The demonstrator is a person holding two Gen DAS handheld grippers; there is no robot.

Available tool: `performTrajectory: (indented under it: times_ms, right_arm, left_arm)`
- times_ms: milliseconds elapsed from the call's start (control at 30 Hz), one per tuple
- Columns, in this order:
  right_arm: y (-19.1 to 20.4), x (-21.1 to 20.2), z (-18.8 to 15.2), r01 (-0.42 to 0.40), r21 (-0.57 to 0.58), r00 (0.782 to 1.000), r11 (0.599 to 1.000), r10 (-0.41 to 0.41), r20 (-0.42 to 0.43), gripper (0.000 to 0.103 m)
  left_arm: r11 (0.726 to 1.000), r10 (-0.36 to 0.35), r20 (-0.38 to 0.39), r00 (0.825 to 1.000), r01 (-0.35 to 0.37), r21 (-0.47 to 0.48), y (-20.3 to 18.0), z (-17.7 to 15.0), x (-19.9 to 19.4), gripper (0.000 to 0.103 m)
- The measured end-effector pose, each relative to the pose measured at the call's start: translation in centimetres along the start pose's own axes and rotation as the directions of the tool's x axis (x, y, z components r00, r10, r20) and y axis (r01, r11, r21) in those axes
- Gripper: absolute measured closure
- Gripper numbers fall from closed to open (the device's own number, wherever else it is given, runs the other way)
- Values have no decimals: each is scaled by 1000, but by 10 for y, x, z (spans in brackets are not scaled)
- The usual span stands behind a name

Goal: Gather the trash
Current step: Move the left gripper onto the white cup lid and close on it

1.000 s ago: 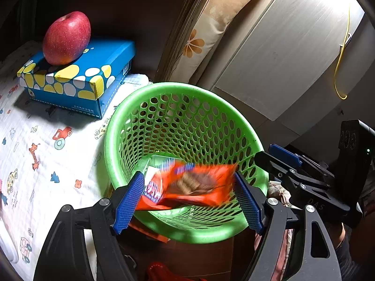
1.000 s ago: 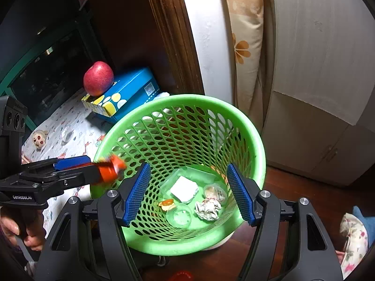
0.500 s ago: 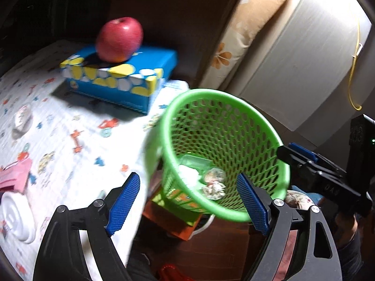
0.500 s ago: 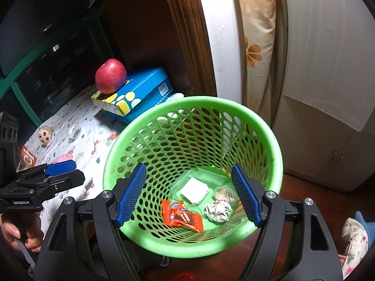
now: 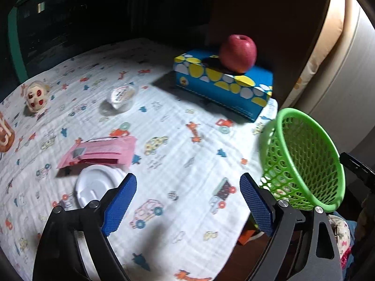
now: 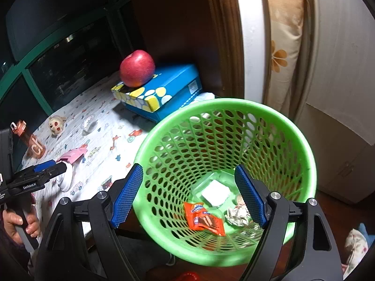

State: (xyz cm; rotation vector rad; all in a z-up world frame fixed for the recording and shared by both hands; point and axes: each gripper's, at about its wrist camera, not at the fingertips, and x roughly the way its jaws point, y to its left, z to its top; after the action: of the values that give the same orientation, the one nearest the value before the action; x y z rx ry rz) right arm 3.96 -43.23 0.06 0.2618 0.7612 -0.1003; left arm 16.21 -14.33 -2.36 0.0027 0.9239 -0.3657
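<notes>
Pink wrapper point(image 5: 98, 151) lies on the printed cloth point(image 5: 178, 154), ahead and left of the left gripper point(image 5: 187, 205), spread wide and empty; its long axis runs crosswise. From the right wrist, the right gripper point(image 6: 187, 195), also spread and empty, hovers over the green basket point(image 6: 302, 140); left is nearer.

Apple point(image 5: 238, 53) on box point(image 5: 225, 84), basket point(image 5: 304, 164) rightward

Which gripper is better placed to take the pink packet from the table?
Left. The left gripper is open over the table, near the pink packet. The right gripper is open over the green basket.
</notes>
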Motion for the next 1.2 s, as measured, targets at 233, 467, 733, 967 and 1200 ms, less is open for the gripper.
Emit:
performTrajectory:
  times_ms: [233, 467, 733, 967, 1200]
  right_arm:
    - [28, 13, 2, -42, -39, 999, 998, 41, -22, 20]
    - [57, 26, 5, -80, -81, 996, 993, 77, -43, 20]
    - [79, 37, 5, -108, -115, 993, 987, 100, -68, 20]
    - [95, 42, 5, -128, -142, 990, 982, 117, -84, 20]
    - [118, 51, 5, -173, -182, 982, 968, 155, -109, 20]
  left_arm:
    - [994, 83, -55, 995, -87, -72, 66, -12, 10, 12]
    - [989, 114, -102, 988, -123, -85, 92, -22, 30, 12]
    - [988, 110, -114, 987, -121, -98, 103, -25, 41, 13]
    - [990, 87, -106, 991, -97, -100, 106, -28, 40, 30]
    - [990, 58, -90, 994, -69, -121, 109, -36, 20, 31]
